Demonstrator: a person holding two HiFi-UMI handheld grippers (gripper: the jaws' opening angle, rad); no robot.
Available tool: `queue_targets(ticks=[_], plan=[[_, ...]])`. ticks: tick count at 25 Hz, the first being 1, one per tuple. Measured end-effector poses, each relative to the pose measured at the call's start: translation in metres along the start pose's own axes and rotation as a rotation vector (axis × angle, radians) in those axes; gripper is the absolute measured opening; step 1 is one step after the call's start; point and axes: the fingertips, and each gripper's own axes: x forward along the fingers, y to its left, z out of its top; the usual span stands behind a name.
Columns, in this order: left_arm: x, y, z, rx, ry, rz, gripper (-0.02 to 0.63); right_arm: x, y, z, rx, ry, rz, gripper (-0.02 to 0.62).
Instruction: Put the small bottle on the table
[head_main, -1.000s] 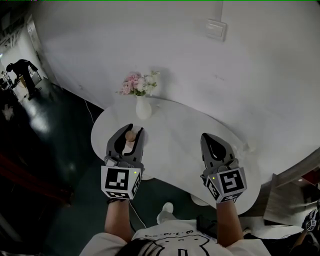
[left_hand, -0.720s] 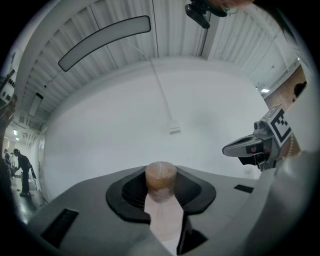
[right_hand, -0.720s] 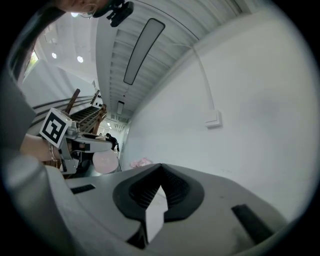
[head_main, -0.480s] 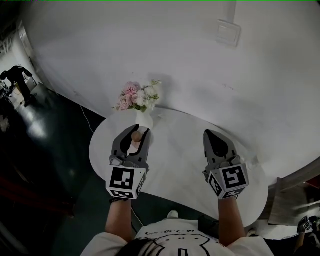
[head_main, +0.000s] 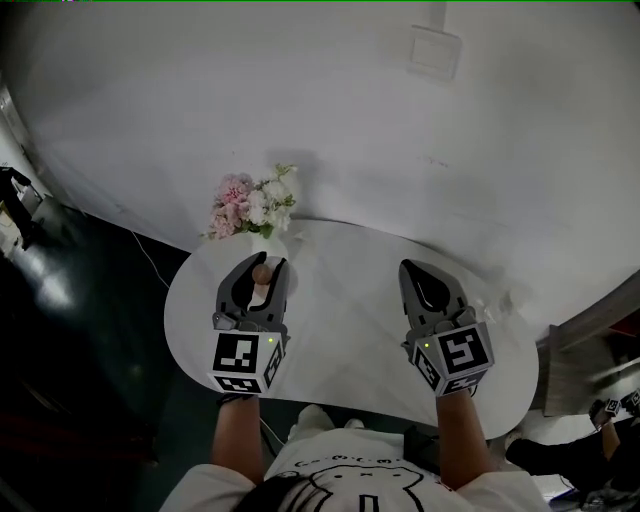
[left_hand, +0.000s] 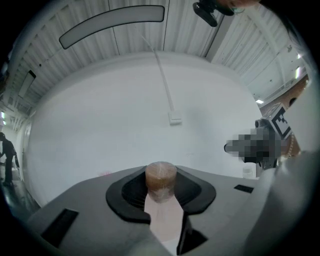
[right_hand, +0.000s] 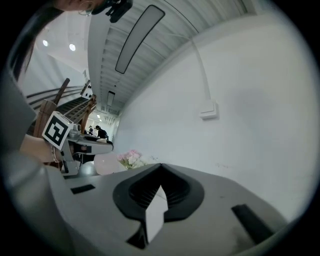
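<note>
While the left gripper (head_main: 262, 264) points away from the person over the white table (head_main: 345, 335), its fingers (head_main: 232, 287) stand narrowly apart and clamp the small bottle (left_hand: 161, 181) (pale body, brownish round cap) upright between the dark pads, cap just above them. From the head view the small bottle sits over the far-left part of the tabletop; whether its base touches the surface cannot be told.

At three o'clock from it, well apart, the right gripper (head_main: 412, 268) also hangs level over the table, its fingertips meeting at the front with nothing between the pads.

At twelve o'clock from the left gripper's tips, just beyond the bottle, stands a bouquet of pink and white flowers (head_main: 247, 206) in a white vase (head_main: 277, 247) at the table's far edge. A white wall plate (head_main: 435, 52) sits high on the wall at one o'clock.

Each gripper's cube carries black-and-white square markers (head_main: 238, 355) (patterns, not letters). Print on the person's white shirt (head_main: 345, 480) is too small to read.
</note>
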Motion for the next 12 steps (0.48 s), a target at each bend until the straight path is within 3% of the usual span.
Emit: queue_targets(ticks=[12], plan=[[0.044, 0.009, -0.055, 0.005, 0.07, -0.168, 0.124, 0.03, 0.009, -0.039, 0.052, 0.068, -0.128, -0.006]])
